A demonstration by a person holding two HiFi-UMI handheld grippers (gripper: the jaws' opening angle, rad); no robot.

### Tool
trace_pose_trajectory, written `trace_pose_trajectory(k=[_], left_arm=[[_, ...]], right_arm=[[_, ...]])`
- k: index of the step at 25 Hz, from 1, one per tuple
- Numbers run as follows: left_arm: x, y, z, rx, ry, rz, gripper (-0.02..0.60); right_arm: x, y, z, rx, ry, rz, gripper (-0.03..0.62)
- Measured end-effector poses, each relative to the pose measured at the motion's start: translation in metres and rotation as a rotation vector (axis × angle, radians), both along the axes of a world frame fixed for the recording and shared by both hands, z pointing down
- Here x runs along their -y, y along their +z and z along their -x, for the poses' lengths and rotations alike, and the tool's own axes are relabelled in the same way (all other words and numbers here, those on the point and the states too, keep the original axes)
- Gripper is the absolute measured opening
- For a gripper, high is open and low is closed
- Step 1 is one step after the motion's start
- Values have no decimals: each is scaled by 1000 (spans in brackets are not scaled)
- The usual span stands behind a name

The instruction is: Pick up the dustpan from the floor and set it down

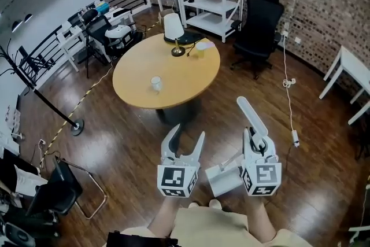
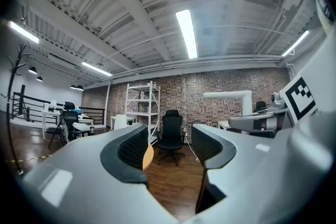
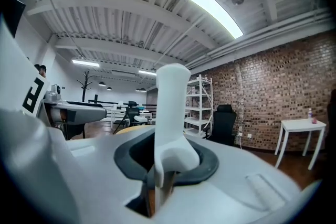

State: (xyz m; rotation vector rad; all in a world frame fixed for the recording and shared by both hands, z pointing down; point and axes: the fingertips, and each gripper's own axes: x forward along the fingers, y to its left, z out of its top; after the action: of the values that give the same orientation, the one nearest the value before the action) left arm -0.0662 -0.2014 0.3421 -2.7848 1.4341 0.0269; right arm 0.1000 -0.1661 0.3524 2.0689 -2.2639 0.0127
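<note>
Holding left gripper [image 1: 189,133] over wood floor [image 1: 115,147], your jaws narrowly apart, nothing between them. White dustpan [image 1: 224,179] up off floor, pan hanging between your grippers. Your right gripper [image 1: 255,137] clamped tight on its handle [image 1: 252,111], which points toward round table [image 1: 167,75].

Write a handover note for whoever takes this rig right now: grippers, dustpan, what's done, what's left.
Left gripper: jaws apart, nothing between them.
Right gripper: shut on the handle of the white dustpan. The handle sticks out past the jaws, and the pan sits low between the two grippers.
Done: the dustpan is off the wood floor, held short of the round table.
Left: set it down. The pictures don't show where; keep the right grip until it rests on something.
</note>
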Motion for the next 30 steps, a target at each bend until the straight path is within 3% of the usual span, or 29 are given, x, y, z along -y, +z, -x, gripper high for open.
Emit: trace_pose_trajectory(k=[7, 14, 18, 21, 25, 30], left_arm=[[-12, 37, -71, 66, 139, 55, 249], [-25, 92, -143, 139, 288, 124, 240], [-28, 140, -186, 197, 373, 161, 240], [-27, 177, -220, 203, 407, 191, 206], [-35, 231, -267, 238, 497, 222, 232], [-39, 286, -291, 287, 531, 281, 241]], right_arm=[[-28, 32, -60, 34, 121, 51, 57], [-42, 82, -122, 25, 129, 72, 57], [-45, 140, -164, 49, 147, 147, 57], [-46, 197, -198, 85, 166, 208, 61], [-51, 277, -232, 91, 155, 327, 63], [-54, 351, -253, 79, 138, 453, 64]])
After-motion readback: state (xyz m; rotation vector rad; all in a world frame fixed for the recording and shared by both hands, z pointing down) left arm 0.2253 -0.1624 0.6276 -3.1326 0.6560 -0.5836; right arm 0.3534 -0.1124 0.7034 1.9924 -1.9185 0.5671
